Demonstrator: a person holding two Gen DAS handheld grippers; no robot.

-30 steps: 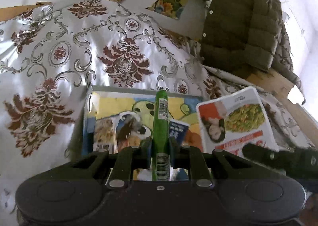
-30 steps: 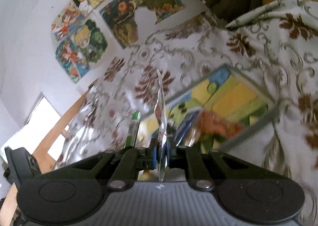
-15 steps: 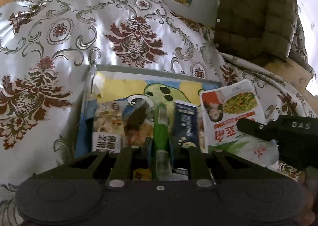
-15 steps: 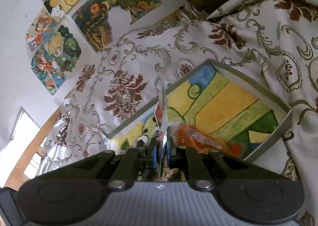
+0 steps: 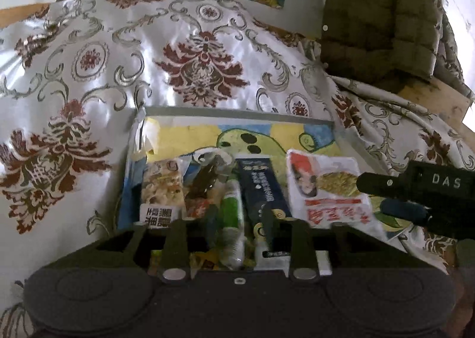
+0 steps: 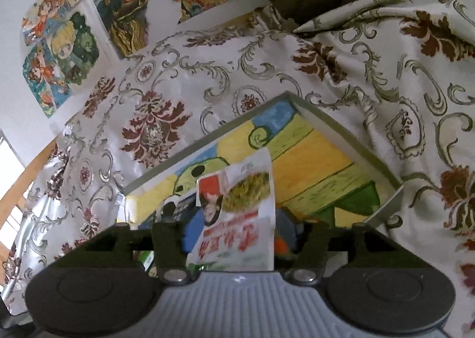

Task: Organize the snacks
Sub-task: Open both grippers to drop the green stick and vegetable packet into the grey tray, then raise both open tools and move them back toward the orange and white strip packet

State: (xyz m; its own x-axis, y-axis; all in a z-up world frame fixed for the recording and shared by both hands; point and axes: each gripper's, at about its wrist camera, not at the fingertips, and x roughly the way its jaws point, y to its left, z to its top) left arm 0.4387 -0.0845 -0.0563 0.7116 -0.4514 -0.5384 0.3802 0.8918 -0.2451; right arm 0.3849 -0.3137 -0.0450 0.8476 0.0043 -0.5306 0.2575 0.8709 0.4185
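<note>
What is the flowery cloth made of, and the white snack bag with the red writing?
The flowery cloth looks like shiny satin, perhaps plastic-coated: bright glare on its folds. The white snack bag seems glossy plastic film; it lies thin and limp, its edge curling.

a green padded jacket (image 5: 377, 20) hangs beside cartoon posters (image 6: 62, 41) above patterned cloth (image 5: 89, 76).

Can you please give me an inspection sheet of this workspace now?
Surface: floral satin cloth, wrinkled.
Job's things: shallow grey tray with painted cartoon bottom holds green tube snack, dark blue packet, white pouch with red print, clear mixed-snack bag.
Clutter: olive quilted jacket.
Grippers: left claw and right claw have just been opening; tube and pouch lie loose between them.
Cables: nothing seen.
Surroundings: cartoon posters on wall.
</note>
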